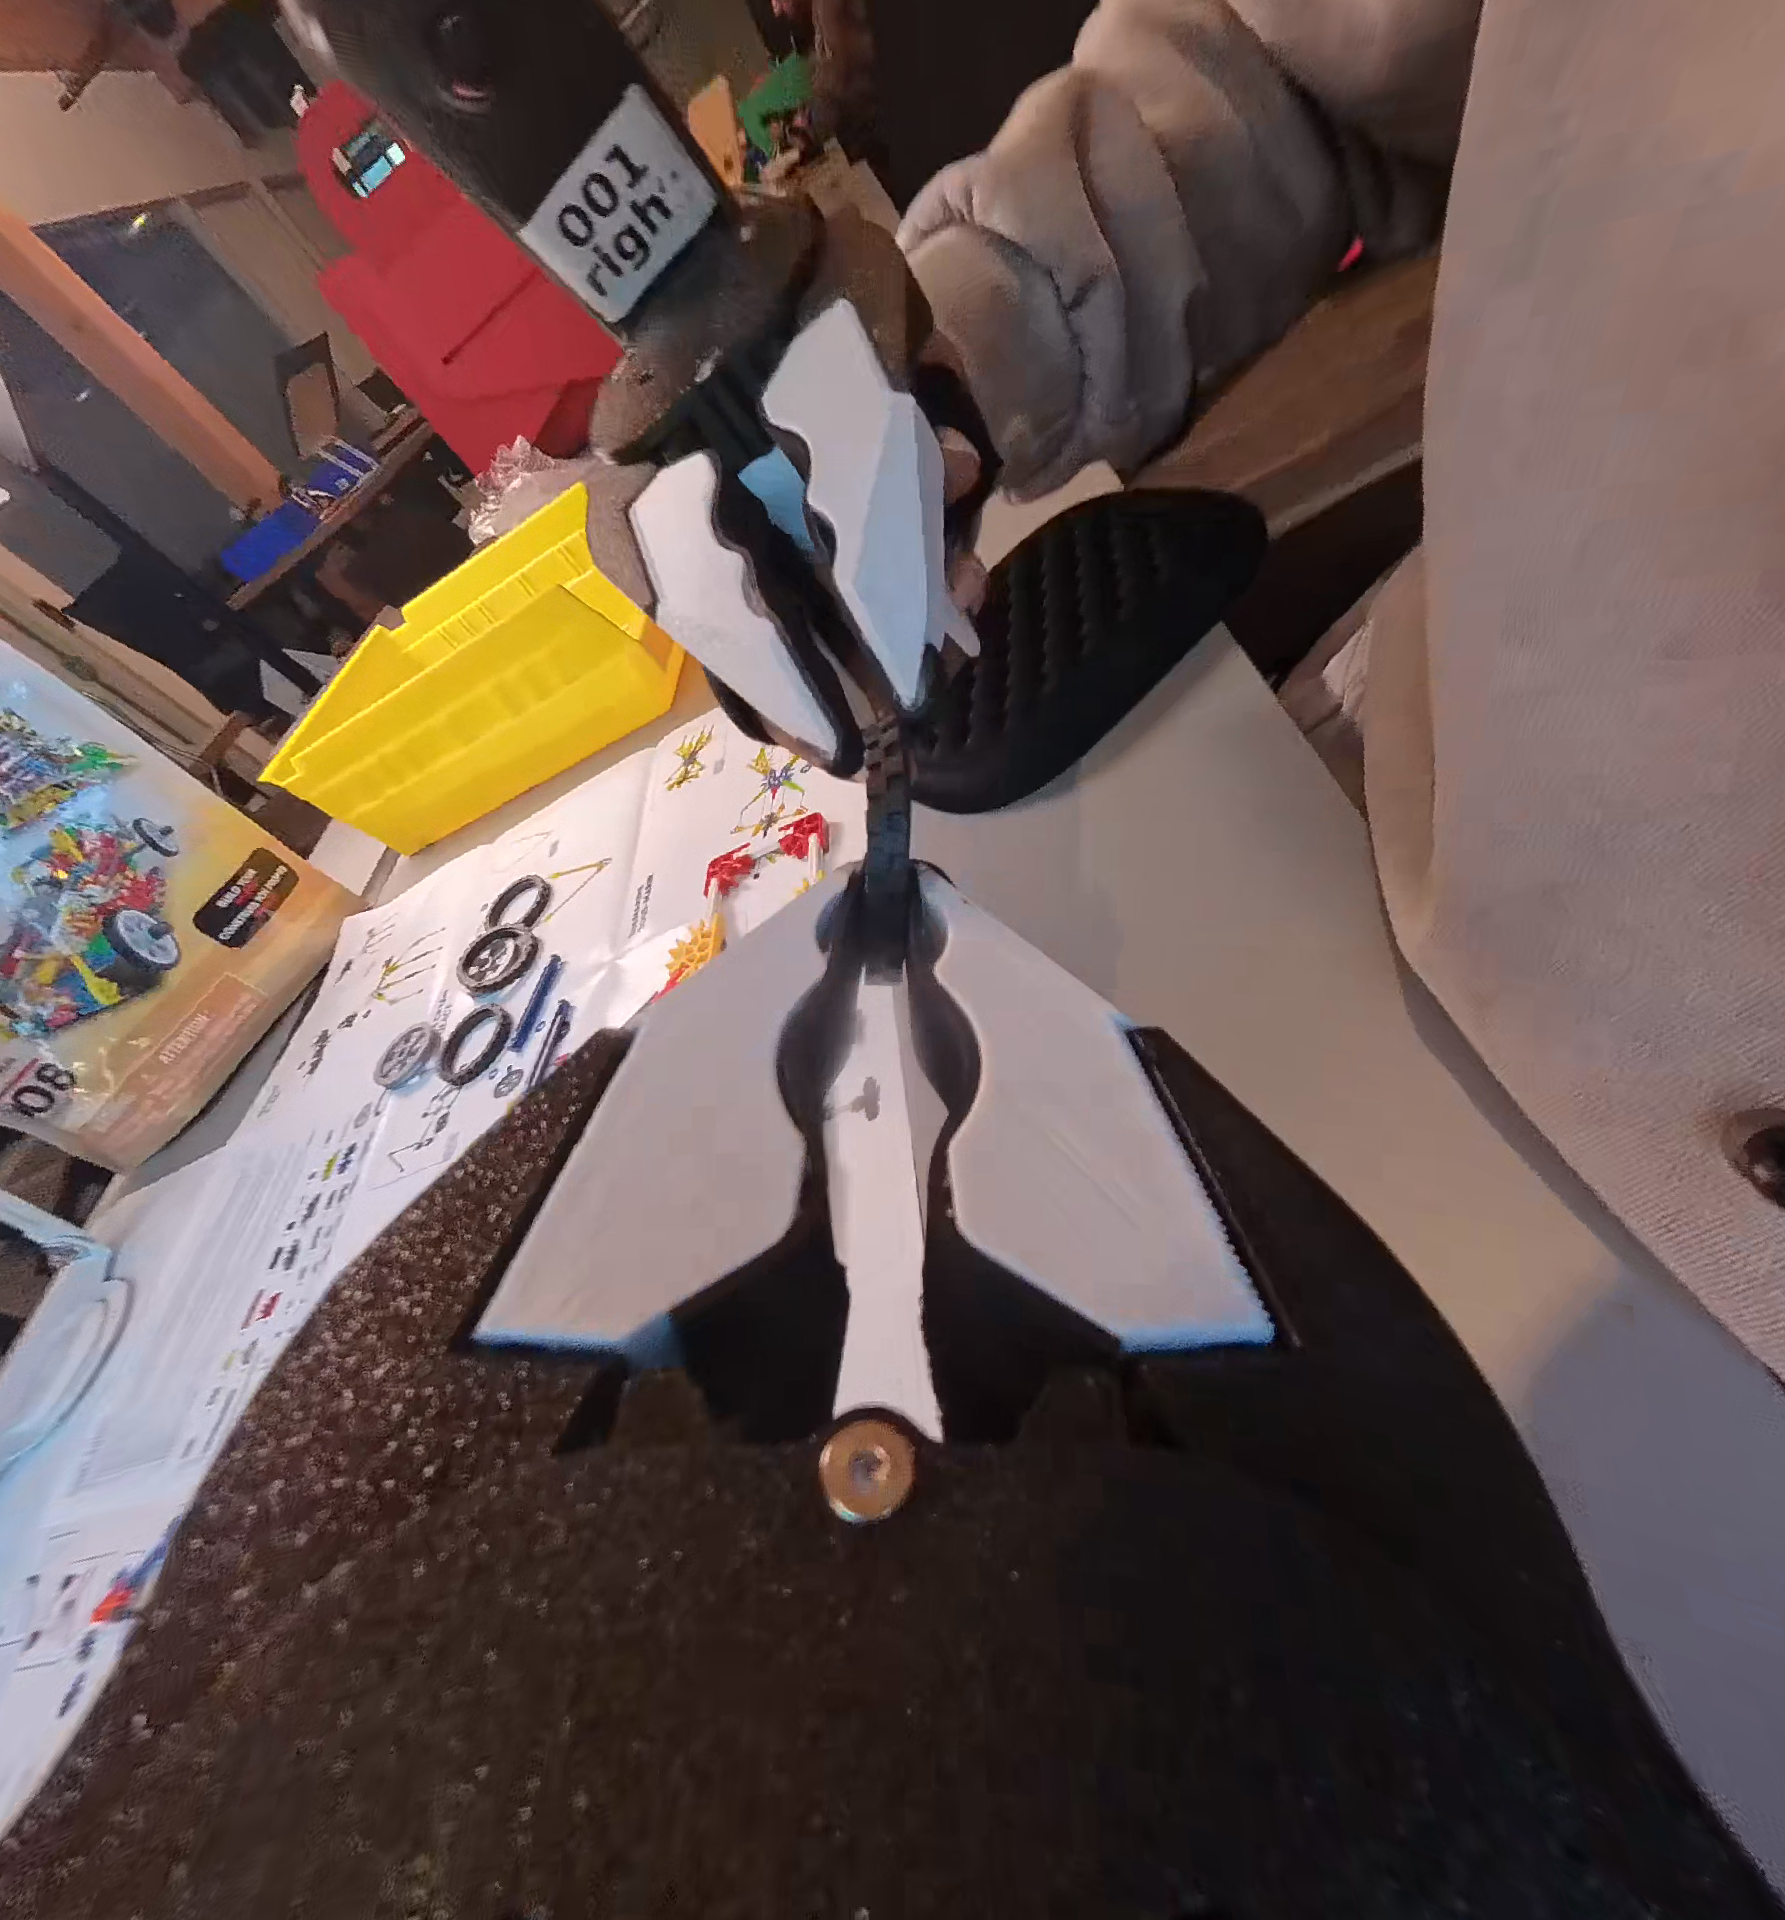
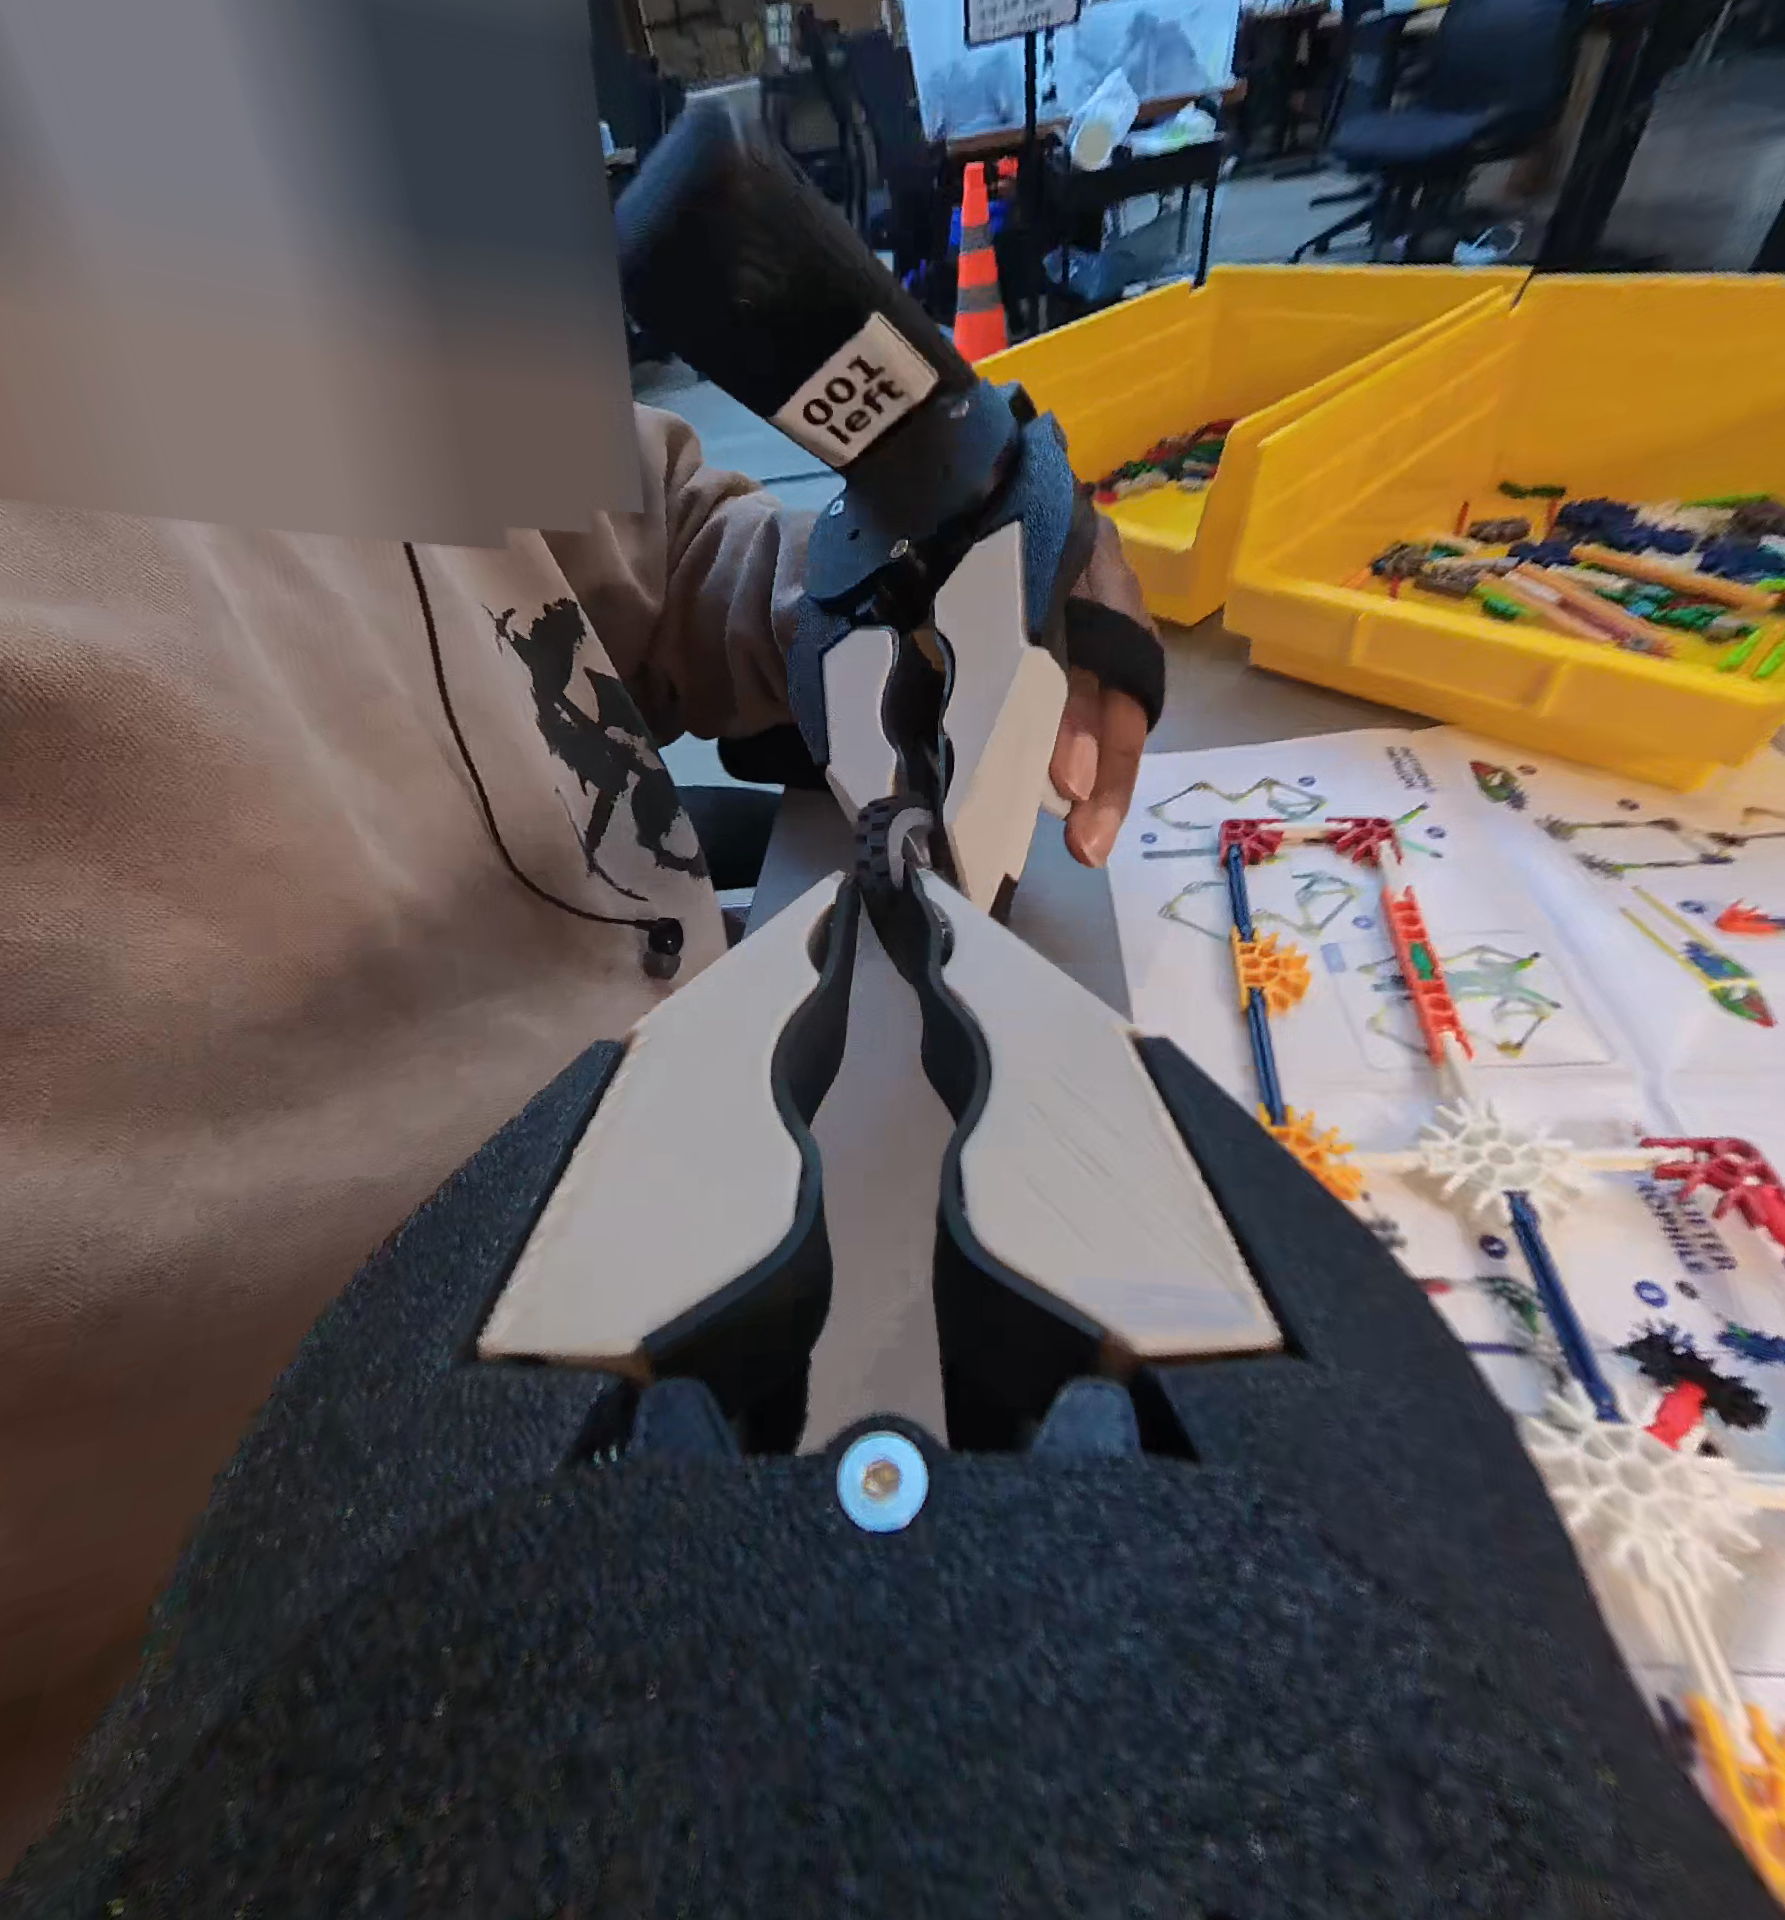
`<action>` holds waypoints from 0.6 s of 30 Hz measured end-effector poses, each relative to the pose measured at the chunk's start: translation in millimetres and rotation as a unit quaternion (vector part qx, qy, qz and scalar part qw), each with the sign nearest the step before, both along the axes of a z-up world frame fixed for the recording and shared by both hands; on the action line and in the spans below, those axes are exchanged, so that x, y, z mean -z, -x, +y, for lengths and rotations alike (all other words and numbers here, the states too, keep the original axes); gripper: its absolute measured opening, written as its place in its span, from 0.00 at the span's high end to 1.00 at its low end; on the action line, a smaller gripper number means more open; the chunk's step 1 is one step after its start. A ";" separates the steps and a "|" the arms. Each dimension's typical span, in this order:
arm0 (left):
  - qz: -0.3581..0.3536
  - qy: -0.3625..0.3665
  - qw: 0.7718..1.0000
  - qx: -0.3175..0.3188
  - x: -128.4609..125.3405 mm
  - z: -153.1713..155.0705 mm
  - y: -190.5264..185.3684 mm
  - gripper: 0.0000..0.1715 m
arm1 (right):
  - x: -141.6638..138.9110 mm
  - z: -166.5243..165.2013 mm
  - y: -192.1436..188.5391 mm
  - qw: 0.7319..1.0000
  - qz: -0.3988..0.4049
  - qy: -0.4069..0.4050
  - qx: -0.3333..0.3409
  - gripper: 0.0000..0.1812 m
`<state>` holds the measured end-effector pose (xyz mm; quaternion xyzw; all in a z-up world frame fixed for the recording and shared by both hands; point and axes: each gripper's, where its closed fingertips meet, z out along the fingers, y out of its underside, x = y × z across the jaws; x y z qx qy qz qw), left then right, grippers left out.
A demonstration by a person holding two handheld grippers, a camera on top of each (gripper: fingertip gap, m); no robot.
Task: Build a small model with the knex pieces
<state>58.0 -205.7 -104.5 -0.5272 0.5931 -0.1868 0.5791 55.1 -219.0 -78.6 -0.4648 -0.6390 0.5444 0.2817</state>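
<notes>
Both grippers meet tip to tip above the table edge, a small black toy wheel (image 2: 883, 844) between them.

Hard to make out: in the left wrist view the wheel (image 1: 888, 821) shows edge-on as a dark blurred strip, tread barely legible. Which gripper bears the load cannot be told. The person's head area is masked by a blur patch; the beige hoodie (image 2: 244, 935) fills the left of the right wrist view and the right of the left wrist view. The built frame is cut off at the lower right edge.

Left gripper (image 1: 883, 894): fingers pressed nearly together, pinching the wheel at the tips. Right gripper (image 2: 883, 883): fingers likewise closed in on the wheel's tread from the opposite side. A gloved hand (image 2: 1101, 727) shows behind the left gripper, fingertips bare.

Containers: two yellow bins (image 2: 1490, 644) side by side on the table. The near one holds a heap of mixed rods and connectors (image 2: 1636, 582), blue, green, orange, brown. The far bin (image 2: 1158, 416) holds a smaller dark pile, blurred. The left wrist view shows one yellow bin (image 1: 493, 707), contents hidden by its wall.

An instruction sheet (image 2: 1553, 935) lies unfolded on the table, a rod-and-connector frame (image 2: 1490, 1164) on it. A printed box (image 1: 98, 883) lies beside the sheet
</notes>
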 end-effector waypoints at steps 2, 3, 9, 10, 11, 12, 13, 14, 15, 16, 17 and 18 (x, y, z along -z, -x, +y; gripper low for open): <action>0.024 -0.022 0.999 -0.004 5.6 0.3 -1.4 0.99 | 5.7 -3.2 -2.8 0.999 -0.037 0.033 -0.022 0.93; 0.034 -0.032 0.999 -0.006 8.2 0.8 -1.8 0.99 | 8.5 -4.2 -3.5 0.997 -0.053 0.043 -0.030 0.92; 0.091 -0.056 0.994 -0.009 27.5 1.2 -2.2 0.99 | 32.3 -4.6 -5.2 0.991 -0.115 0.010 -0.061 0.95; 0.091 -0.047 0.995 -0.010 29.4 1.2 -1.7 0.99 | 33.8 -4.3 -4.6 0.992 -0.109 -0.011 -0.061 0.95; 0.087 -0.034 0.996 -0.013 30.2 1.7 -0.8 0.99 | 34.1 -2.9 -3.2 0.993 -0.098 -0.033 -0.053 0.95; 0.082 -0.020 0.996 -0.016 30.4 2.6 0.1 0.99 | 33.9 -1.2 -1.8 0.994 -0.088 -0.056 -0.044 0.96; 0.075 -0.004 0.997 -0.018 30.6 3.4 1.0 0.99 | 33.5 0.9 -0.2 0.993 -0.076 -0.083 -0.031 0.96; 0.067 0.014 0.997 -0.021 30.7 4.4 1.2 0.99 | 32.6 2.9 1.2 0.992 -0.065 -0.108 -0.017 0.96; 0.058 0.030 0.998 -0.022 30.5 4.7 0.8 0.99 | 30.8 4.6 3.0 0.991 -0.056 -0.121 0.001 0.97; 0.049 0.045 0.998 -0.023 29.9 4.7 -0.7 0.99 | 27.7 5.6 5.3 0.991 -0.041 -0.124 0.019 0.97; 0.044 0.057 0.997 -0.025 29.8 5.2 -2.0 0.99 | 26.5 6.4 6.6 0.990 -0.032 -0.131 0.033 0.98; 0.042 0.062 0.997 -0.028 30.2 6.8 -1.9 0.99 | 27.1 8.7 7.0 0.988 -0.026 -0.144 0.049 0.97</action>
